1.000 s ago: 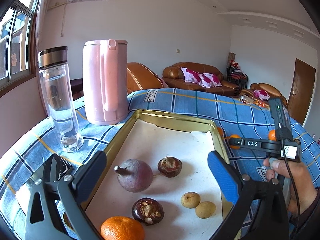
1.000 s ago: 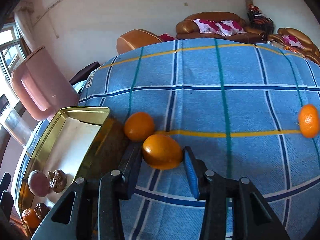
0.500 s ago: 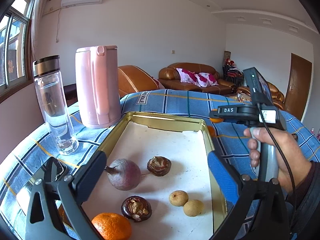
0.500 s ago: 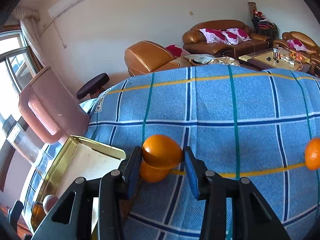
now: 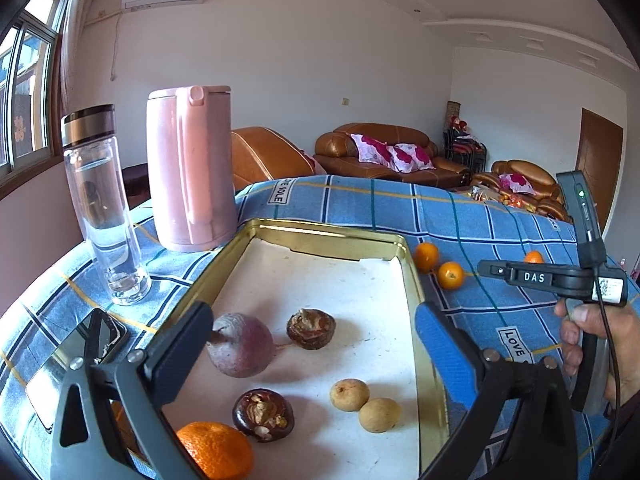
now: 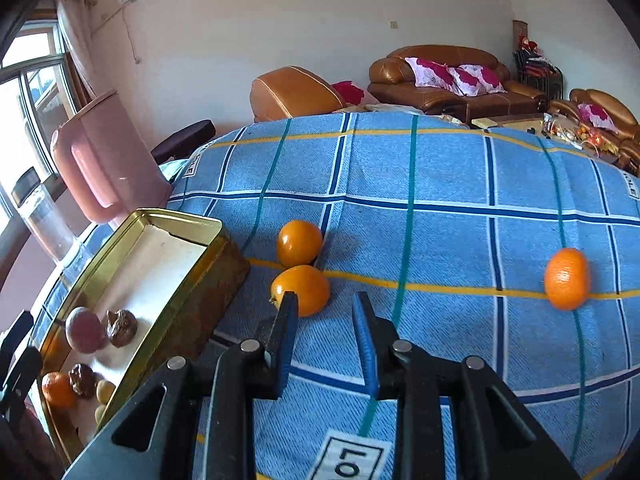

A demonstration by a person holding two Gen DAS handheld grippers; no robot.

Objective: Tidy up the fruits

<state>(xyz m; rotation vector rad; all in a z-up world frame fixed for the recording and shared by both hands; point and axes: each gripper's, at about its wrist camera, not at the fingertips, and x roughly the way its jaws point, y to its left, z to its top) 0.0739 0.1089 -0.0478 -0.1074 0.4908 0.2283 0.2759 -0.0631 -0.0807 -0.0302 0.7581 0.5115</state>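
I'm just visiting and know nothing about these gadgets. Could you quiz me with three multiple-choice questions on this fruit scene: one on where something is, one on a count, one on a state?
1. Where does the pink jug stand?
A. inside the tray
B. on the cloth just beyond the gold tray's far left corner
C. on the sofa

2. How many oranges lie on the blue checked cloth outside the tray?
A. one
B. five
C. three

3. What is the right gripper doing?
A. open, holding nothing
B. clamped on an orange
C. gripping the bottle

Answers:
1 B: the jug sits on the cloth by the tray's far corner, beside the clear bottle.
2 C: two oranges lie close together near the tray and the lone orange lies far to the right.
3 A: its jaws stand apart with only cloth between them.
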